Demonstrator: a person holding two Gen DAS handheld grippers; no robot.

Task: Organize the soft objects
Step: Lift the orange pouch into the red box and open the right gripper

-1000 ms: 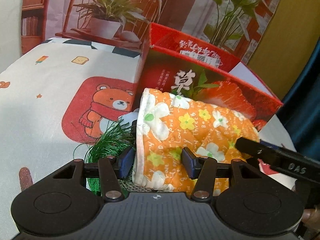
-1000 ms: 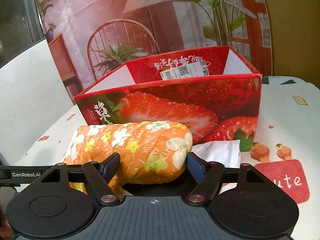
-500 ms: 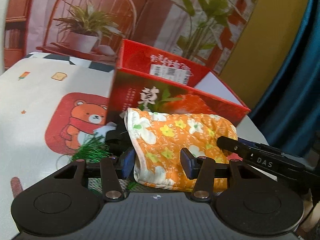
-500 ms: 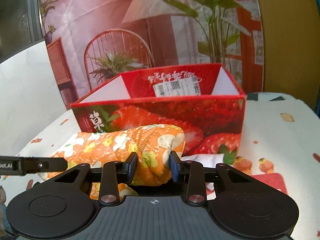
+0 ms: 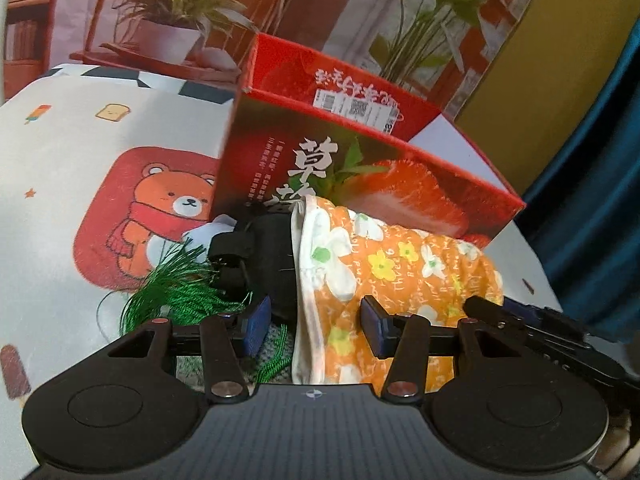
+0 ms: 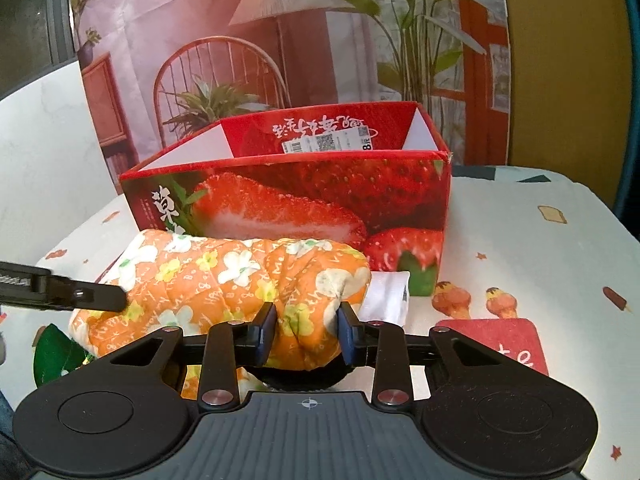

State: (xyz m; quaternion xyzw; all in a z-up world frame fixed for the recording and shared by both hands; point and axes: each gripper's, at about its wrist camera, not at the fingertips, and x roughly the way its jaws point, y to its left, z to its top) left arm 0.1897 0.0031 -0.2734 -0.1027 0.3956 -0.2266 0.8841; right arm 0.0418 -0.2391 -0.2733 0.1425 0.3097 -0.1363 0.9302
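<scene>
Table cloth [image 5: 60, 168]: white with a red bear picture and small treats on it. It fills the left of the left wrist view and the right of the right wrist view.
Box [image 6: 320, 200]: red, with big strawberries on its side and an open top. It stands in the middle of both views, just behind the cloth roll.
Cloth roll [image 6: 240, 280]: orange, soft, with white and yellow flowers. It lies on the table against the front of the box, low in the middle of both views.
Right gripper [image 6: 307, 330]: bottom middle of the right wrist view. Its two blue pads squeeze the right end of the cloth roll, and the cloth bunches up between them.
Left gripper [image 5: 316, 326]: bottom middle of the left wrist view. The white edge of the cloth roll sits between its pads, but whether they press on it cannot be told.
Black thing [image 5: 260, 256]: soft and dark, just left of the cloth roll.
Green strings [image 5: 180, 280]: a loose bunch, lower left of the left wrist view, touching the black thing.
White cloth [image 6: 386, 294]: small, poking out at the right end of the cloth roll.
</scene>
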